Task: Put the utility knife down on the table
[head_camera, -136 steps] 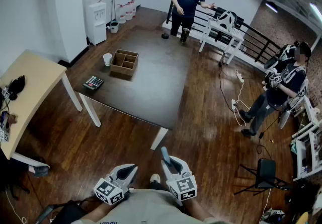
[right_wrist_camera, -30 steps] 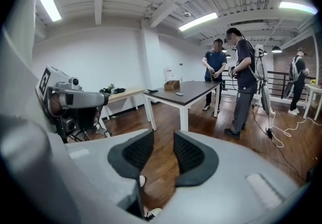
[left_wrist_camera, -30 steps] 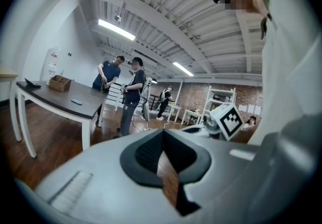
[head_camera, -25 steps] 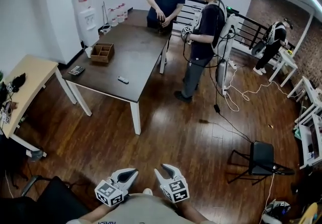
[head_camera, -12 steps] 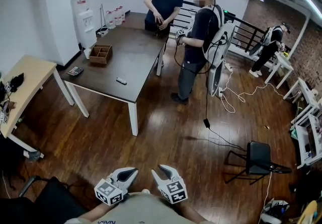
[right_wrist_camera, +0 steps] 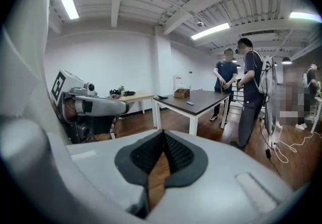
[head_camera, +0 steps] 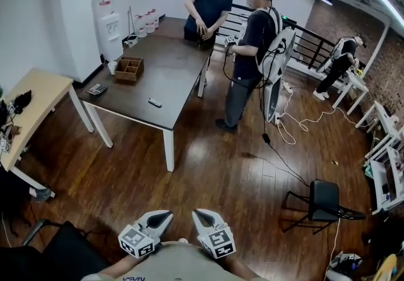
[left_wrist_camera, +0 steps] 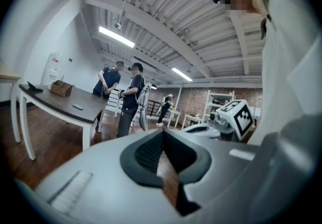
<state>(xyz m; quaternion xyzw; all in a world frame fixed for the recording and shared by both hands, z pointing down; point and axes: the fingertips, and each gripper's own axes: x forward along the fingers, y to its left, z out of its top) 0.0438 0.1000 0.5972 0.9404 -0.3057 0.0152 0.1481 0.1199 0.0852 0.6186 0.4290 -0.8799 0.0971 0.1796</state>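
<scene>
The utility knife (head_camera: 154, 102) lies flat on the dark table (head_camera: 183, 65), near its front edge, small and grey. It also shows in the left gripper view (left_wrist_camera: 77, 107) and the right gripper view (right_wrist_camera: 189, 102). Both grippers are held close to my body, far from the table. My left gripper (head_camera: 165, 215) (left_wrist_camera: 162, 132) is shut and empty. My right gripper (head_camera: 201, 213) (right_wrist_camera: 162, 133) has its jaws closing to a shut stand, pads meeting with nothing between them.
A wooden box (head_camera: 129, 68) and a calculator (head_camera: 96, 89) sit at the table's left end. Two people (head_camera: 249, 40) (head_camera: 208, 5) stand at its far right side. A light table (head_camera: 38, 93) is at left and a black chair (head_camera: 325, 201) at right, with cables on the wood floor.
My right gripper's jaws, open half a second ago, have closed, and it has risen slightly. The knife it held several seconds ago now lies on the table. The left gripper has not moved.
</scene>
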